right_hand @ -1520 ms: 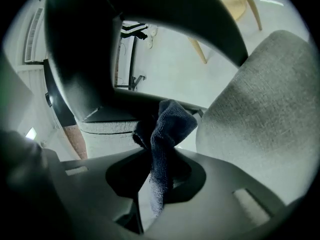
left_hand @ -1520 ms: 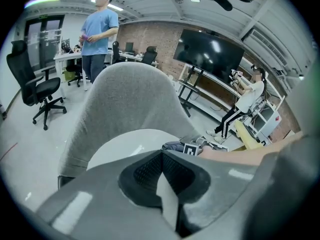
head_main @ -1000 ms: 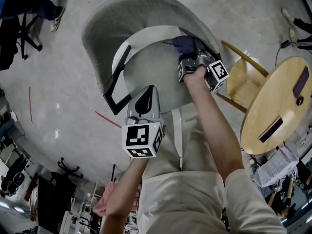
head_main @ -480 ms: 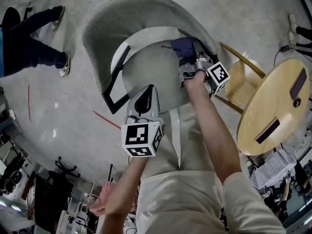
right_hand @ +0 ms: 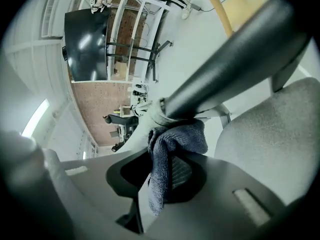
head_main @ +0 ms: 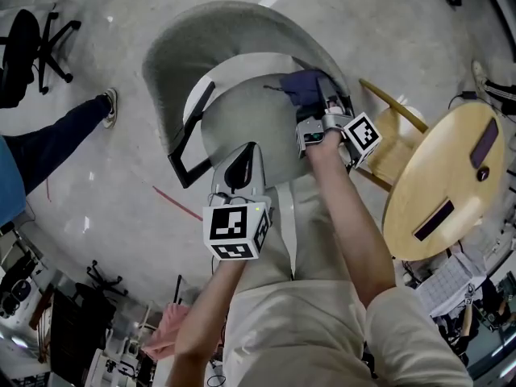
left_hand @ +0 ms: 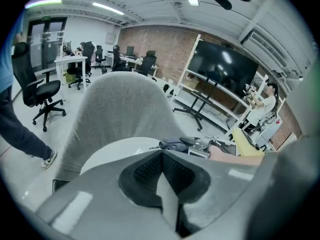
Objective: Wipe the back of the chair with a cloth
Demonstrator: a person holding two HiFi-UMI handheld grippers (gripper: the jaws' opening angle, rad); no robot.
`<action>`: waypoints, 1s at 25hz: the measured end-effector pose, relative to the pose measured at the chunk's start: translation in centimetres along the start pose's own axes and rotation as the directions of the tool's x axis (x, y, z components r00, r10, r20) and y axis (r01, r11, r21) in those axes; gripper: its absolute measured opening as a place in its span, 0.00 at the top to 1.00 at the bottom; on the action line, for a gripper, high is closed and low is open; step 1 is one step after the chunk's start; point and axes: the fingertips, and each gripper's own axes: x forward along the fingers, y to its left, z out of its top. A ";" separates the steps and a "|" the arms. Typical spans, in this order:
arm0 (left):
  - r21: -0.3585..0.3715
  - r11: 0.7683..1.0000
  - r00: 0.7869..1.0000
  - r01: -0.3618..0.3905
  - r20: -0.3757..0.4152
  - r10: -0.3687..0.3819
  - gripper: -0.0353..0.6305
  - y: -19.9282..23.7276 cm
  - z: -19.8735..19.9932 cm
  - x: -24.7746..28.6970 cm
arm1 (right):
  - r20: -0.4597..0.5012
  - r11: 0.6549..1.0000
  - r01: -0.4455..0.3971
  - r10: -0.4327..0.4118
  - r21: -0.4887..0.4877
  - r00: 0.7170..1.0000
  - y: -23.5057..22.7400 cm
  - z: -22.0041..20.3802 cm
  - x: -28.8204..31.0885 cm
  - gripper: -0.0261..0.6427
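Seen from above: a grey upholstered chair [head_main: 173, 71], with its seat [head_main: 250, 119] lying below the curved backrest [head_main: 234, 18]. The right gripper [head_main: 321, 110] has its jaws clamped on a dark blue cloth [head_main: 302, 87] and holds it at the inner right side of the backrest, where the cloth bunches against a dark bar [right_hand: 225, 69] of the chair frame. The left gripper [head_main: 240, 156], jaws pressed together with nothing between them, hovers over the front of the seat, apart from the cloth

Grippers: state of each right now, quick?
Left gripper: shut, nothing between the jaws.
Right gripper: shut on the blue cloth.
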 end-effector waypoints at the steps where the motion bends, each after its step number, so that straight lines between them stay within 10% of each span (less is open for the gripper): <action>1: -0.001 1.000 1.000 -0.002 0.006 0.002 0.95 -0.1 0.2 -0.2 | -0.010 1.000 -0.010 0.010 -0.002 1.000 0.9 -0.2 -0.3 0.84; 12: -0.008 1.000 0.998 -0.023 0.050 0.023 0.95 -1.4 1.9 -2.3 | -0.176 0.980 -0.083 0.051 -0.181 0.983 6.0 -0.8 -2.9 0.84; 25: 0.042 0.999 0.992 -0.006 0.128 0.001 0.95 -5.7 7.1 -8.5 | -0.434 0.755 -0.319 0.051 -0.573 0.900 19.5 -4.9 -10.5 0.84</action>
